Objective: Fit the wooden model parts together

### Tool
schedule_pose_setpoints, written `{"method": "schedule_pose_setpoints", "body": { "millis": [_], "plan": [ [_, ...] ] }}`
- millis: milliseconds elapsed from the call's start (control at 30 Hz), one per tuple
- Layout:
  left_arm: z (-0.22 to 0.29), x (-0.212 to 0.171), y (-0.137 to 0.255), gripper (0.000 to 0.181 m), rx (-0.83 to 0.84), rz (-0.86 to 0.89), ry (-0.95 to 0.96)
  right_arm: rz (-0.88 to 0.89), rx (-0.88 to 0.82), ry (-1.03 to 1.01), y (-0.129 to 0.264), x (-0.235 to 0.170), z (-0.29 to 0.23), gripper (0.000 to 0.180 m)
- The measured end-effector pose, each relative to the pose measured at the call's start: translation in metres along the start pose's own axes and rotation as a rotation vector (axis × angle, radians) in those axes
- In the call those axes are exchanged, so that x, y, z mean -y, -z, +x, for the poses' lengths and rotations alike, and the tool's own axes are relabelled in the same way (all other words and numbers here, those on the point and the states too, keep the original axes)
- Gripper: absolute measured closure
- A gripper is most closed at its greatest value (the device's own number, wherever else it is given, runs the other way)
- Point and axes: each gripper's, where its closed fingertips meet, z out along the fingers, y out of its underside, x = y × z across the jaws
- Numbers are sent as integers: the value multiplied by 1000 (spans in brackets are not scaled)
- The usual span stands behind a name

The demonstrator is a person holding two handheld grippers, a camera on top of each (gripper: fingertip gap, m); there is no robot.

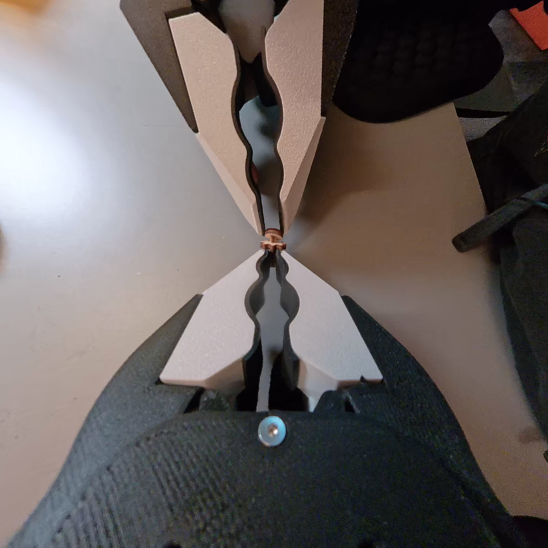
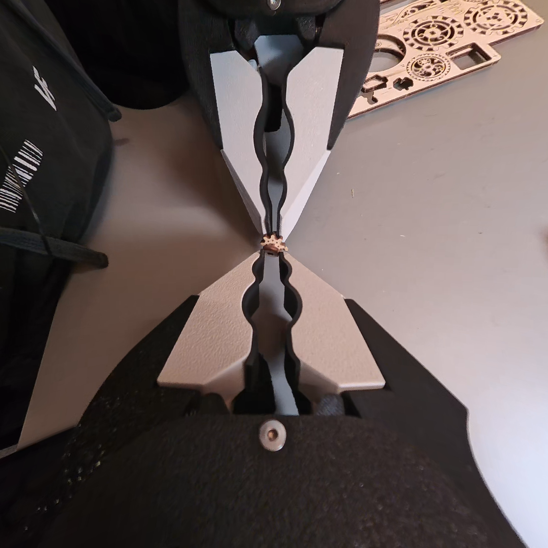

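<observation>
So both claws are nose to nose above the grey tabletop (image 1: 89,207), tips nearly touching, and the whole job is happening in that tiny space between them. The left claw (image 1: 272,254) is pinched almost completely closed on a little toothed gear (image 1: 273,245), which sits flat across its tips, and the right claw (image 2: 272,254) is pinched down on a small round peg (image 2: 270,253), a disc-headed thing whose stem points at the gear's middle. From the left wrist view the stem looks like it's already at or in the gear's hub, but I honestly can't tell how deep it's seated. These bits are super light and stiff but thin laser-cut wood, so I'd guess the teeth and that skinny stem would snap or chip if you squeeze hard or push off-axis. Best hold is what's going on here: grab the gear by its flat faces or rim, the peg by its head, and keep both dead straight in line. Being so small, either one could pop out of the tips sideways. The cut-out parts sheet (image 2: 430,56) is lying on the tabletop behind, and there's a black bag (image 2: 44,133) off to the side.
</observation>
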Motion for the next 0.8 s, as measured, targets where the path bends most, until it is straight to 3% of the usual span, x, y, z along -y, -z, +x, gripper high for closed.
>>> {"method": "schedule_pose_setpoints", "body": {
  "millis": [33,800],
  "plan": [
    [0,0,0,179,1,-3,-1,5,1,-1,0,0,0,172],
    [-7,20,20,179,-70,237,153,223,-78,-52,19,28,6,171]
  ]
}}
